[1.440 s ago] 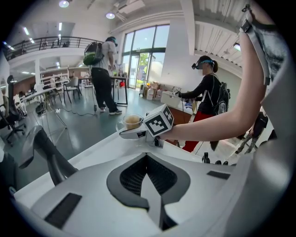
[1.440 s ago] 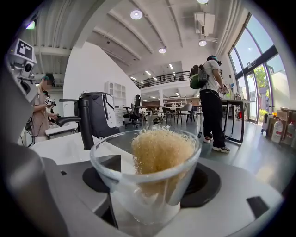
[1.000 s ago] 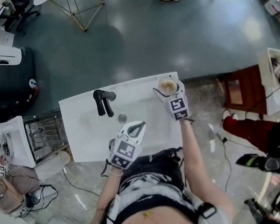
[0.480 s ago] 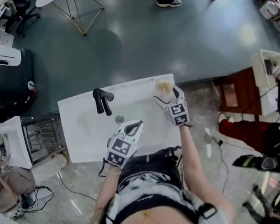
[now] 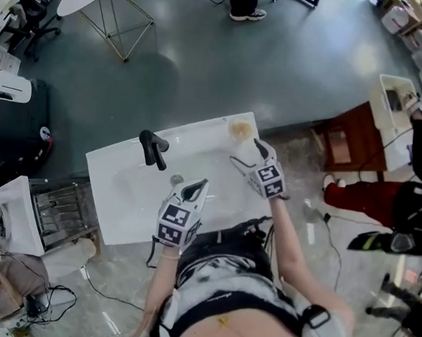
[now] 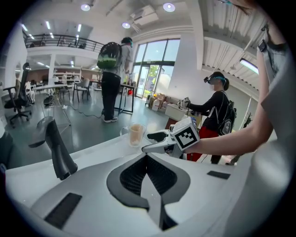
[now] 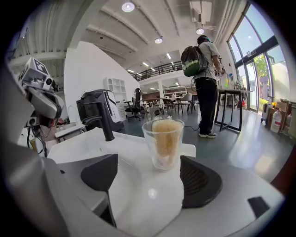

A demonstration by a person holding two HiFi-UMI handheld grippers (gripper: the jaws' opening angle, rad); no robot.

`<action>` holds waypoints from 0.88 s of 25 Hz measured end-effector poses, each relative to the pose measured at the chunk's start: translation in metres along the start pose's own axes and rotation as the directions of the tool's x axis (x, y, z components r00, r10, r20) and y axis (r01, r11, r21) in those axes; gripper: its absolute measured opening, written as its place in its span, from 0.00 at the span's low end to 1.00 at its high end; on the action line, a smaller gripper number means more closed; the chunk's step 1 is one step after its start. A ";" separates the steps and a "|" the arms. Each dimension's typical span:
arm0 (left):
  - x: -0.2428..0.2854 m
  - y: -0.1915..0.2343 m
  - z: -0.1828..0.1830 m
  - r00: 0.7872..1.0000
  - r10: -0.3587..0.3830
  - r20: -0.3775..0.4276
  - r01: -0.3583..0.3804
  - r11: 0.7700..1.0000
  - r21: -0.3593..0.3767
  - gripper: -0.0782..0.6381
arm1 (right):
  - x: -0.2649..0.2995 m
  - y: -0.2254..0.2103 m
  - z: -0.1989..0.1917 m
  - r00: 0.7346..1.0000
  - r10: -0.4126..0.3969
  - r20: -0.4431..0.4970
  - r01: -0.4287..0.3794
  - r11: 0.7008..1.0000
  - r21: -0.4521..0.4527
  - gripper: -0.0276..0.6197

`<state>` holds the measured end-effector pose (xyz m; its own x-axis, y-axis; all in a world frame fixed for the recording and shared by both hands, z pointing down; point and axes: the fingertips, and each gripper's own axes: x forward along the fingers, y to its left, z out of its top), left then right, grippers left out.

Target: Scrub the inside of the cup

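Observation:
A clear glass cup (image 5: 240, 130) with a tan sponge (image 7: 164, 136) standing inside it sits at the far right corner of the white sink counter (image 5: 121, 193). My right gripper (image 5: 245, 151) is open; its jaws have just been opening and nothing is between them. In the right gripper view the cup (image 7: 163, 143) stands upright just beyond the right gripper (image 7: 148, 178), apart from both pads. My left gripper (image 5: 197, 187) is shut and empty, hovering over the counter's near side. The left gripper view looks past the left gripper (image 6: 147, 157) to the cup (image 6: 135, 135) and the right gripper (image 6: 147, 142).
A black faucet (image 5: 152, 150) rises at the basin's back left, with the drain (image 5: 177, 179) beside it. A wire rack (image 5: 61, 206) stands left of the counter. A person with a green backpack (image 7: 206, 83) stands on the floor beyond, another person (image 6: 217, 111) to the right.
My right gripper, which was around the cup, has let go and drawn back toward me. The cup stays at the corner. The left gripper has barely moved.

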<state>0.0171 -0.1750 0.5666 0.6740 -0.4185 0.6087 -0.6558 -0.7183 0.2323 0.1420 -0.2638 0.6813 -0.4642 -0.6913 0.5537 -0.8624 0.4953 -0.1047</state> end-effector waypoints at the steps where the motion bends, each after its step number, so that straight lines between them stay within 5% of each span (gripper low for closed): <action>1: -0.002 -0.001 0.001 1.000 0.005 0.009 -0.005 1.000 -0.006 0.11 | -0.002 0.002 0.001 1.000 0.009 0.011 -0.009 1.000 0.001 0.70; 8: -0.013 0.002 0.005 0.995 0.064 0.080 -0.063 0.998 -0.017 0.11 | -0.029 0.029 0.022 0.994 0.099 0.053 -0.100 0.994 0.033 0.41; 15: -0.023 -0.002 0.013 0.987 0.078 0.139 -0.073 0.996 -0.043 0.11 | -0.064 0.048 0.060 0.991 0.037 0.132 -0.033 0.999 -0.031 0.15; 22: -0.037 -0.012 0.033 0.960 0.108 0.257 -0.101 0.994 -0.041 0.11 | -0.098 0.093 0.099 0.959 0.116 0.257 -0.107 0.993 -0.050 0.05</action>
<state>0.0111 -0.1695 0.5165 0.6636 -0.6227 0.4146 -0.7341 -0.6488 0.2004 0.0877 -0.2021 0.5353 -0.5975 -0.7410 0.3063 -0.7967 0.5919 -0.1222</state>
